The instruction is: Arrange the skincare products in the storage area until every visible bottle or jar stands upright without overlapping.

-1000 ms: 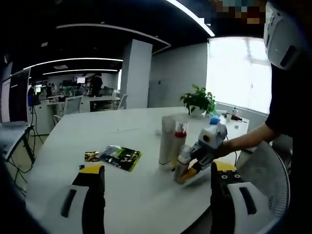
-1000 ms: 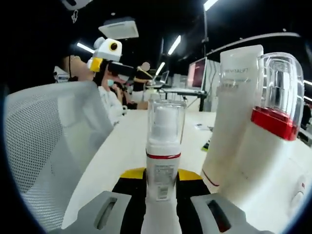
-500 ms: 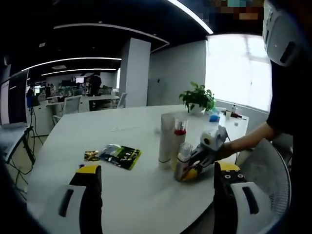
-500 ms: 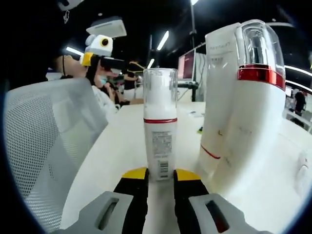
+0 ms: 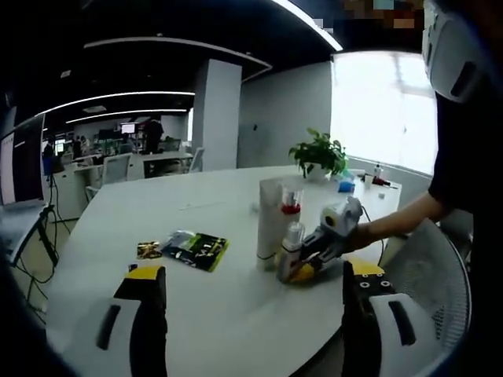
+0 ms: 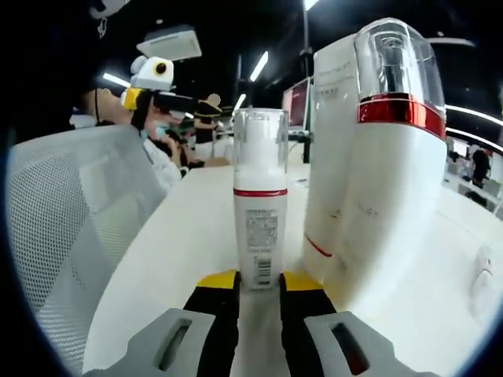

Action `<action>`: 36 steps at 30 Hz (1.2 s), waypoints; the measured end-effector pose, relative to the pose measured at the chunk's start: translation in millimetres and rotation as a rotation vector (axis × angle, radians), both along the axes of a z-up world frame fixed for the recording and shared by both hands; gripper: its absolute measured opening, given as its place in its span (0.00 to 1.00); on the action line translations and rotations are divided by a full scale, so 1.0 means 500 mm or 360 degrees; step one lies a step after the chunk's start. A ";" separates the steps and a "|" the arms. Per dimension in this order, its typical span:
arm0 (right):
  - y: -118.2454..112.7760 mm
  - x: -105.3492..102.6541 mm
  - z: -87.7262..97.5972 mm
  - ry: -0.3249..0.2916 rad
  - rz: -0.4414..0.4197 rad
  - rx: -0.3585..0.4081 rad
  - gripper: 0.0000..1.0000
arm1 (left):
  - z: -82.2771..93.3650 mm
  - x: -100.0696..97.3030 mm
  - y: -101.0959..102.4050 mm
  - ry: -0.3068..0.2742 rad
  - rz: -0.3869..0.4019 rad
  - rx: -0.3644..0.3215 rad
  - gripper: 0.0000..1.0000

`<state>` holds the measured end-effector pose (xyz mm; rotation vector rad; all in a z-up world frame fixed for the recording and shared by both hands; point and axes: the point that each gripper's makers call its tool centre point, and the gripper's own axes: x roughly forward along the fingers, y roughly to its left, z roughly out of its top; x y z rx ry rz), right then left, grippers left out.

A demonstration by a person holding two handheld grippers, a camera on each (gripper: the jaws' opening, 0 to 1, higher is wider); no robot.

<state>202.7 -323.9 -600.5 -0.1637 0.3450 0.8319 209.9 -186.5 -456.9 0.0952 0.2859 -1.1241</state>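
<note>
Table [image 5: 157, 220], white and broad, carries everything; places below are given from the white tube [image 5: 269, 221] standing upright on it. Touching the tube's window-side flank stands the red-banded pump bottle [image 5: 289, 210], upright, clear-capped. Just in front of both, toward the table edge, the small red-ringed bottle [image 5: 289, 251] stands upright, apart from them. The right gripper [image 6: 258, 283] has its yellow-tipped jaws closed against this small bottle's base, one on each side. The left gripper [image 5: 251, 275] hangs well away from the tube, jaws spread wide, holding nothing. Farther along the table from the tube lies a dark green packet [image 5: 194, 251], flat.
</note>
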 end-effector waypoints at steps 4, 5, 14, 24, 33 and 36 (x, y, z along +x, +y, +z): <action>-0.005 0.006 -0.002 -0.0003 0.0009 -0.0007 0.11 | -0.001 0.000 0.000 0.0000 0.0003 0.0005 0.86; -0.006 0.007 -0.002 -0.0003 0.0010 -0.0008 0.11 | -0.001 0.000 0.000 0.0002 0.0002 0.0006 0.86; -0.005 0.008 0.001 0.0001 0.0028 -0.0014 0.11 | -0.006 -0.001 -0.002 0.0005 -0.0004 0.0024 0.85; -0.015 0.002 -0.009 0.0053 0.0009 -0.0016 0.15 | -0.018 -0.002 -0.003 0.0021 -0.0009 0.0062 0.86; -0.049 -0.027 -0.004 0.0118 -0.0109 -0.0103 0.22 | -0.028 -0.009 -0.008 0.0037 -0.0036 0.0088 0.86; -0.054 -0.043 0.012 0.0147 -0.0173 -0.0094 0.26 | -0.036 -0.012 -0.010 0.0060 -0.0048 0.0104 0.89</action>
